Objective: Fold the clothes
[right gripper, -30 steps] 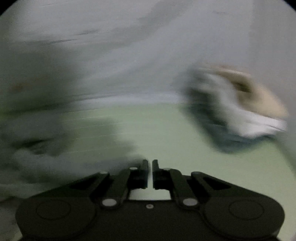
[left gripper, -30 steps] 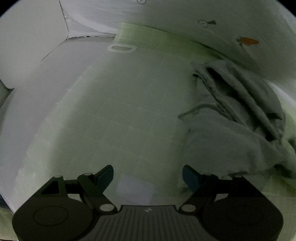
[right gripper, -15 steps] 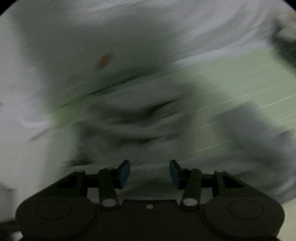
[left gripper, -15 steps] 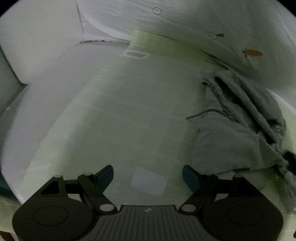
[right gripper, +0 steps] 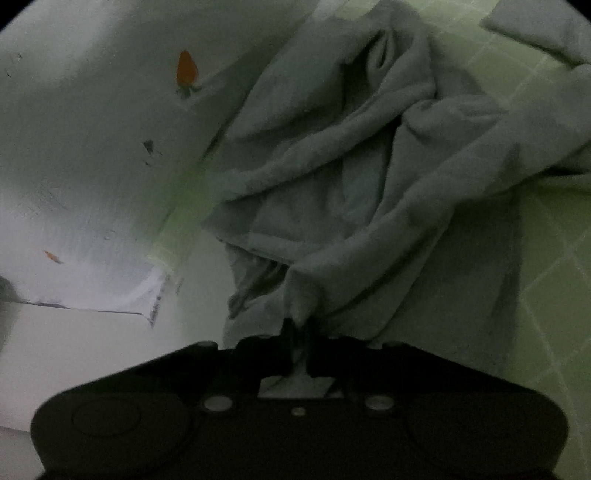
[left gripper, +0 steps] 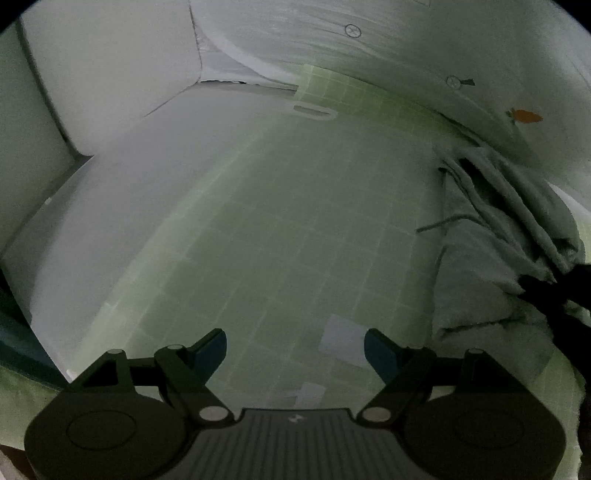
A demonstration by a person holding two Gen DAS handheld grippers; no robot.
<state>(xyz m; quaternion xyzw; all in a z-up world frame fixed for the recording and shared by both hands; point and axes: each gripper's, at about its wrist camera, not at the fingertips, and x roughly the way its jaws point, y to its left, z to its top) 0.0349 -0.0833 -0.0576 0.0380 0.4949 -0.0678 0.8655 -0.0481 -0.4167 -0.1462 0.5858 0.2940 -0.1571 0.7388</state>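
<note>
R hand-held gripper (right gripper: 298, 332) now pinching grey garment (right gripper: 351, 192); was empty.

We can read no words or numbers. We see only a small orange carrot print (left gripper: 526, 115) and a circled cross mark (left gripper: 352, 30) on the far white sheet (left gripper: 406, 44).

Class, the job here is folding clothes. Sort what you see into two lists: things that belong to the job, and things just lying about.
Belongs to the job:
- crumpled grey fleece garment
- right gripper, shut on its edge
- left gripper, open, empty
- pale green gridded mat

Just lying about:
- white carrot-print cloth
- small white paper slip
</note>
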